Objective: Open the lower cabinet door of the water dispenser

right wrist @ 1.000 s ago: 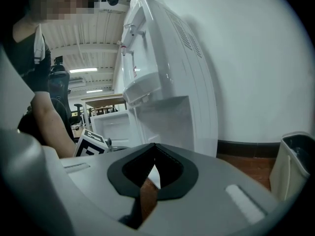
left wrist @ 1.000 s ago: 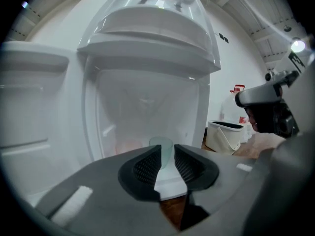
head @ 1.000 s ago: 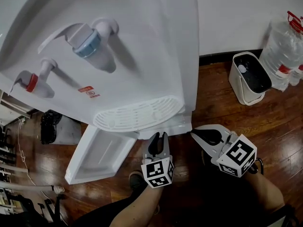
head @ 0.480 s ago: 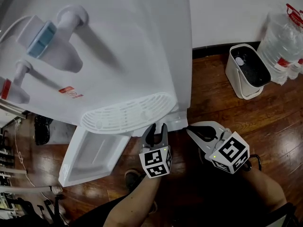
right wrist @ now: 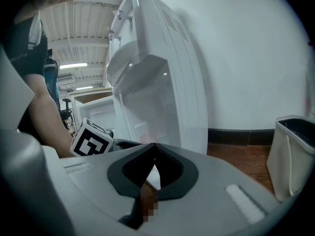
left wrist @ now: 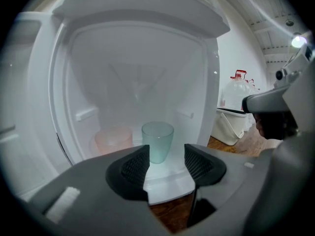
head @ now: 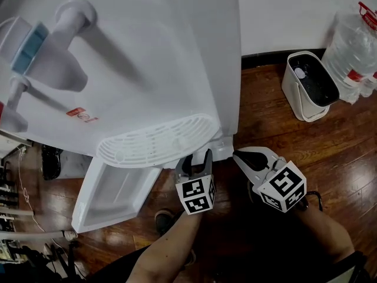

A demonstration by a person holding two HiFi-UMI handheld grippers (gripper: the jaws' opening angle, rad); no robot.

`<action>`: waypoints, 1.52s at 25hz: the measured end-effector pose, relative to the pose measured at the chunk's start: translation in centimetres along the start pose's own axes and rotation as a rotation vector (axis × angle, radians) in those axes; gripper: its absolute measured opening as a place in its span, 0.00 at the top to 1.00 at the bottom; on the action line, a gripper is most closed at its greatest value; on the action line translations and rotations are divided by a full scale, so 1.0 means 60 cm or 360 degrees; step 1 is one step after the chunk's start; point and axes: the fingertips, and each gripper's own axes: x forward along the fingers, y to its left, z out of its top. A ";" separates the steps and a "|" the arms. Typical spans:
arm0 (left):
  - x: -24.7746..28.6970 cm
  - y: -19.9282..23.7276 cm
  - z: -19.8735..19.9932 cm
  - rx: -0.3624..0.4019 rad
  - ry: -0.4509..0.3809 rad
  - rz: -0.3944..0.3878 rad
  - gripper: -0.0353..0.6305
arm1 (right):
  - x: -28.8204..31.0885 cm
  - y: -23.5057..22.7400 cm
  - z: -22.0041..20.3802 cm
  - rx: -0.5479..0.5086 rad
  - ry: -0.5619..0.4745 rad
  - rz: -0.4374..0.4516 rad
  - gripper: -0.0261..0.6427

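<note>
The lower cabinet door (head: 115, 196) of the water dispenser (head: 153, 69) already stands swung wide, to the left of the left claw (head: 195, 158), its long edge running out from the cabinet mouth. That claw, the nearer one, faces straight into the cabinet; its jaws have just been opening and hold nothing, with a green cup (left wrist: 157, 140) standing beyond them. The right claw (head: 240, 156) is closed and empty

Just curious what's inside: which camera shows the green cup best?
The left gripper view: it looks straight into the open cabinet, where the green cup stands upright. In the head view the dispenser hides it; the right gripper view misses it.
</note>
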 end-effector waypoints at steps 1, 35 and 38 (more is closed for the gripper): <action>0.003 0.001 -0.003 -0.0011 0.0008 0.0007 0.48 | 0.001 -0.003 0.001 0.0015 -0.0006 -0.0009 0.96; 0.117 0.019 -0.018 -0.0019 0.0174 0.0131 0.32 | -0.003 -0.043 -0.010 0.0156 -0.0056 -0.0086 0.96; 0.122 0.019 -0.013 -0.0047 0.0167 0.0139 0.32 | -0.002 -0.043 -0.011 0.0169 -0.0058 -0.0086 0.96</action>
